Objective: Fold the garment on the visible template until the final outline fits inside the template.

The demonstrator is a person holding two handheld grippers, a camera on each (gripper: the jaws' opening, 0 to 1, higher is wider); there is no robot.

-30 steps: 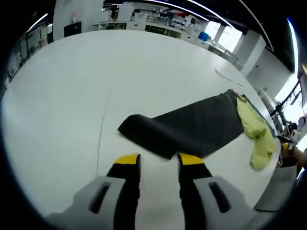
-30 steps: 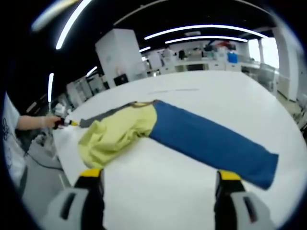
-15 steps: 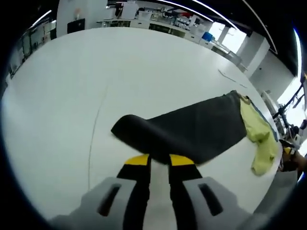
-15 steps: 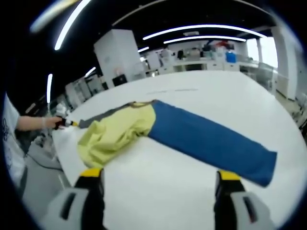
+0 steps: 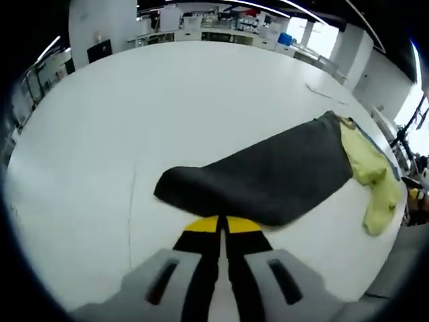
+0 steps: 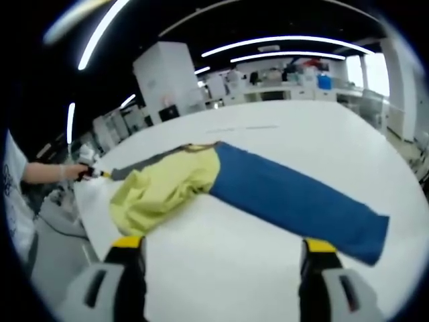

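Lying stretched across a white surface (image 5: 134, 100) in an open laboratory hall, the garment (image 5: 268, 178) is not yet folded: in the left gripper view a dark grey sleeve runs out long from a yellow-green body (image 5: 375, 181) that sits bunched toward the surface's right edge, and in the right gripper view a blue sleeve (image 6: 295, 201) reaches just as far the other way from the same crumpled yellow-green middle. A thin line (image 5: 132, 215) drawn on the surface, running away to the left of the grey sleeve's end, may be part of the template, though its full outline cannot be made out. By the look of it the work is at its start, with both sleeves and the body left to bring in.

The left gripper (image 5: 218, 225) is held low over the surface, its yellow-tipped jaws pressed together right at the near edge of the grey sleeve's end; whether they have cloth pinched between them cannot be told. The right gripper (image 6: 218, 248) hovers above the surface just short of the blue sleeve, jaws spread wide and holding nothing. At the surface's far left corner in the right gripper view, a person's hand (image 6: 70, 171) grips the other tool.
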